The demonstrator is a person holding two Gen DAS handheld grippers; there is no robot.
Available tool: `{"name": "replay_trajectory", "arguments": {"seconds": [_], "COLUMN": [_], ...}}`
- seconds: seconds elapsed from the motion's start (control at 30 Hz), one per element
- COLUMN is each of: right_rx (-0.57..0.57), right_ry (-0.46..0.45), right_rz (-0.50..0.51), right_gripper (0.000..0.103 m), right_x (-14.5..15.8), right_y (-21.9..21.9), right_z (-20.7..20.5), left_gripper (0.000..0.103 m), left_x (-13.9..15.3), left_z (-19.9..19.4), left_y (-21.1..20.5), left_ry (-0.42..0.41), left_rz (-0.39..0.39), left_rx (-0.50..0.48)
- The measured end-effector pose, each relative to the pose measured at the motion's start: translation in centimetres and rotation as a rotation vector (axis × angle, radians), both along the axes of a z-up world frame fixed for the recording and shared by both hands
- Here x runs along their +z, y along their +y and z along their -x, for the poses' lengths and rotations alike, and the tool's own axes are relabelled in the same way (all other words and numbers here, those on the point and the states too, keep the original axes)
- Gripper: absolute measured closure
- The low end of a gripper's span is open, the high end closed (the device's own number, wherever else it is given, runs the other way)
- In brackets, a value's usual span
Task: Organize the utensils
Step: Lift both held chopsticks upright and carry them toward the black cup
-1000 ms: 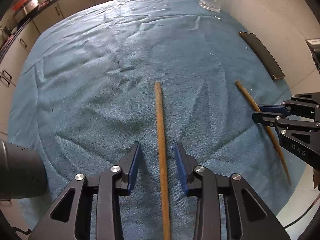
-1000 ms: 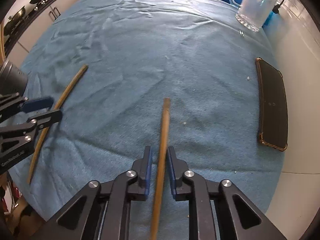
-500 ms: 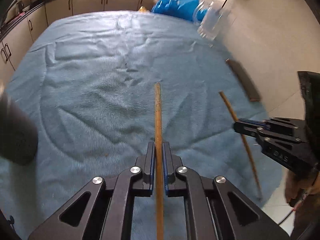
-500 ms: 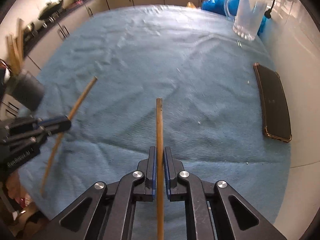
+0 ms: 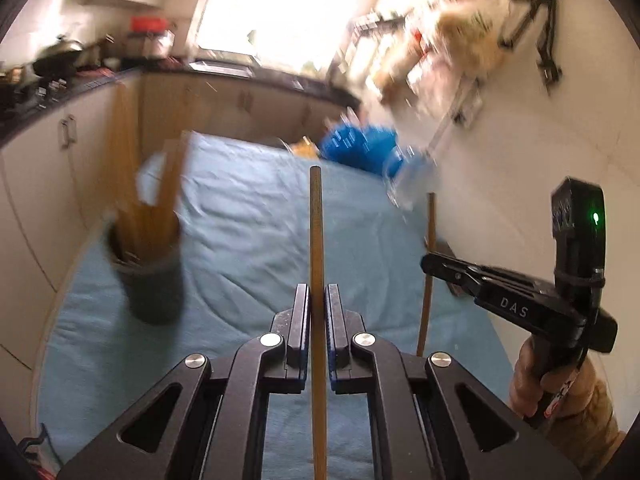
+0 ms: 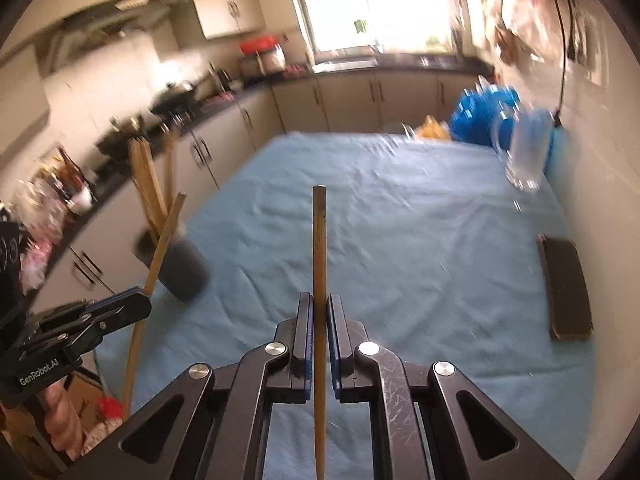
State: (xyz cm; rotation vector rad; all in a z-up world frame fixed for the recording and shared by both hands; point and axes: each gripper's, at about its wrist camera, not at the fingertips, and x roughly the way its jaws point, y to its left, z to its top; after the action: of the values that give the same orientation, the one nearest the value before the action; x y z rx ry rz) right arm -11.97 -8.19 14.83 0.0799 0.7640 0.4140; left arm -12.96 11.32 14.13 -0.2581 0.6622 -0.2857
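My left gripper (image 5: 318,292) is shut on a wooden chopstick (image 5: 316,232) and holds it up off the blue cloth. My right gripper (image 6: 319,302) is shut on a second wooden chopstick (image 6: 319,240), also lifted. Each gripper shows in the other view: the right one (image 5: 430,266) with its chopstick (image 5: 429,240), the left one (image 6: 136,304) with its chopstick (image 6: 162,244). A dark holder cup (image 5: 154,280) with several chopsticks stands at the table's left; it also shows in the right wrist view (image 6: 184,268). The views are motion-blurred.
The table is covered by a blue cloth (image 6: 400,220). A black phone (image 6: 564,284) lies at the right edge near the wall. A glass mug (image 6: 528,152) and a blue bag (image 6: 484,112) stand at the far right. Kitchen cabinets line the left and back.
Both grippers closed on their chopsticks, lifted them off the cloth and tilted upward. The views now show the kitchen and the holder cup.
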Motion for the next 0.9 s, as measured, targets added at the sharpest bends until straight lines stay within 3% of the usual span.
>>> {"name": "replay_trajectory", "arguments": {"seconds": [0.13, 0.47, 0.57, 0.9], "right_rx": [0.011, 0.075, 0.099, 0.154], "right_ry": [-0.089, -0.142, -0.159, -0.152], "right_rz": [-0.048, -0.152, -0.152, -0.144], "right_gripper": [0.095, 0.095, 0.095, 0.095], "right_x": [2.0, 4.9, 5.5, 5.0], "right_y": [2.8, 8.8, 10.6, 13.7], "right_z": [0.1, -1.9, -2.3, -2.6], "left_gripper": [0.096, 0.096, 0.096, 0.096], "left_x": [1.7, 2.7, 2.8, 2.8], "left_z": [0.5, 0.8, 1.1, 1.2], "left_y": [3.5, 9.7, 10.9, 10.6], "left_ry": [-0.068, -0.124, -0.133, -0.154], "left_rz": [0.043, 0.099, 0.07, -0.148], "left_rx": [0.096, 0.244, 0.276, 0.394]}}
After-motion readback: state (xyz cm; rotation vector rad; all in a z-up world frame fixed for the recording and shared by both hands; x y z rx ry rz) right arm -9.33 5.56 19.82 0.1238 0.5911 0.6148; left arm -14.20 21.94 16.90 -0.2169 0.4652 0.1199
